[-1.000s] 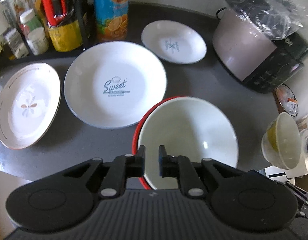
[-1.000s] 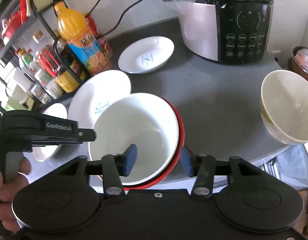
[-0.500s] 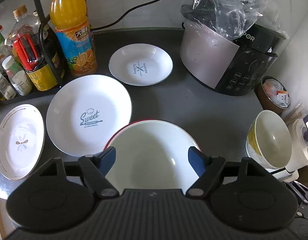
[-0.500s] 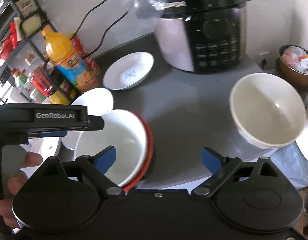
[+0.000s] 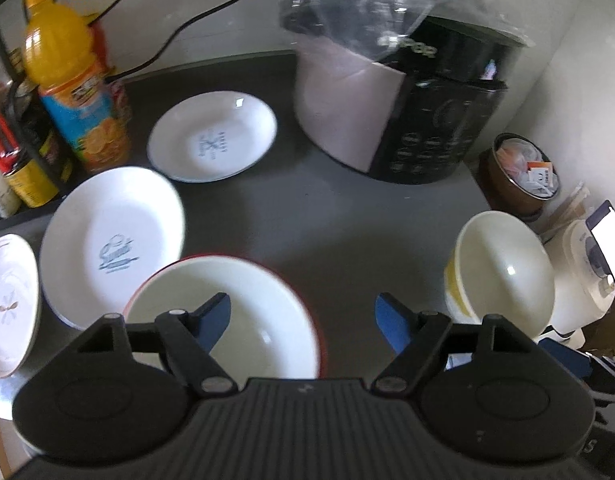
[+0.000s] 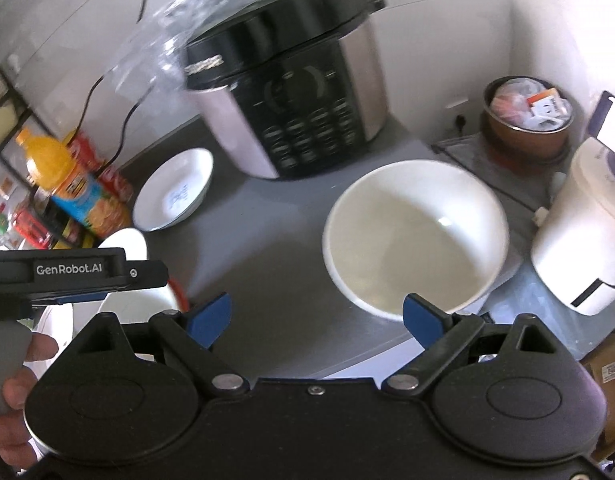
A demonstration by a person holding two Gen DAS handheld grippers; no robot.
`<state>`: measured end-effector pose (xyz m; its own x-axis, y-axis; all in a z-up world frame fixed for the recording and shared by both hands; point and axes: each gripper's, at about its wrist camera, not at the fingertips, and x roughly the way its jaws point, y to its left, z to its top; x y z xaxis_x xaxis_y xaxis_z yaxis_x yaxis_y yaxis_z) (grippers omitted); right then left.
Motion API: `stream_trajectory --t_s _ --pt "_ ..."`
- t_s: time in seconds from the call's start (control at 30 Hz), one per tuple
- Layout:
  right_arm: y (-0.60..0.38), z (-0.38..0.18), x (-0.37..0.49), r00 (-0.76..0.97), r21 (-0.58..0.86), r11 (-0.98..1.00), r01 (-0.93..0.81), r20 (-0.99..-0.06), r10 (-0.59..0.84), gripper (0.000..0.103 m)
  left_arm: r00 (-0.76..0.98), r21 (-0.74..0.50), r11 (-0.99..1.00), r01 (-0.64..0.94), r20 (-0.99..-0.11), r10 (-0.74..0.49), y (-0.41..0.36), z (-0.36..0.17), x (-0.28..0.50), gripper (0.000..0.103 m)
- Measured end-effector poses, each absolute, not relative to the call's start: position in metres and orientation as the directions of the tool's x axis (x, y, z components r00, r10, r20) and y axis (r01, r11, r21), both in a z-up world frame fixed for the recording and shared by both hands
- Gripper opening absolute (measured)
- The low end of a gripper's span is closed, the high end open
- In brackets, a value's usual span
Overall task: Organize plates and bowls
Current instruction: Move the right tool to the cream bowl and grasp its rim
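A white bowl (image 5: 243, 312) nested in a red-rimmed bowl sits on the grey counter, just ahead of my open, empty left gripper (image 5: 303, 320). A cream bowl with a yellow outside (image 5: 503, 264) stands at the right edge; in the right wrist view the cream bowl (image 6: 415, 236) lies just beyond my open, empty right gripper (image 6: 317, 320). The large "Sweet" plate (image 5: 111, 240), a small white plate (image 5: 211, 136) and a gold-rimmed plate (image 5: 9, 304) lie to the left and behind.
A pressure cooker (image 5: 395, 108) under a plastic bag stands at the back right. An orange juice bottle (image 5: 75, 80) and a rack of jars (image 5: 11, 152) line the back left. A brown tub (image 5: 523, 172) and a white appliance (image 6: 587, 232) stand right of the counter edge.
Both grippers let go of the nested bowls, opened wide and pulled back. Both views have swung right, the right gripper now facing the cream bowl.
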<state>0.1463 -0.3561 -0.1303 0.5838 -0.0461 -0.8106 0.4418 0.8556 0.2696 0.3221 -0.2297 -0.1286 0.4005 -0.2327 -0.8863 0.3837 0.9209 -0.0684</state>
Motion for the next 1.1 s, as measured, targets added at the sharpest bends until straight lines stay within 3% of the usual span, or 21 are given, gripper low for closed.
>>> stream_trajectory --t_s 0.4,0.5,0.57,0.8,0.87,1.0,1.1 --pt "-0.408 -0.141 0.142 0.556 0.222 0.839 0.497 -0.824 -0.111 0.089 0.366 -0.074 0.901 0.427 -0.897 -0.248 -0.29 -0.14 0.324 0.078" --pt "-0.421 -0.146 0.142 0.529 0.191 0.823 0.536 -0.835 -0.151 0.077 0.358 -0.084 0.899 0.429 -0.898 -0.255 -0.3 -0.145 0.325 0.078" --pt "-0.43 -0.152 0.142 0.514 0.197 0.805 0.56 -0.845 -0.15 0.064 0.354 -0.083 0.899 0.431 -0.901 -0.253 -0.305 -0.146 0.326 0.078" --pt "-0.452 -0.171 0.146 0.46 0.185 0.772 0.609 -0.875 -0.153 0.055 0.345 -0.094 0.894 0.439 -0.901 -0.264 -0.316 -0.153 0.327 0.078" --pt "-0.454 -0.175 0.149 0.447 0.18 0.774 0.606 -0.883 -0.145 0.045 0.342 -0.095 0.892 0.443 -0.901 -0.266 -0.319 -0.156 0.327 0.078" --pt "-0.457 -0.186 0.155 0.413 0.176 0.772 0.611 -0.903 -0.121 0.042 0.331 -0.105 0.887 0.45 -0.903 -0.275 -0.324 -0.161 0.328 0.078" --pt "-0.459 -0.191 0.156 0.392 0.157 0.77 0.619 -0.911 -0.129 0.029 0.323 -0.11 0.883 0.456 -0.905 -0.279 -0.327 -0.165 0.328 0.078"
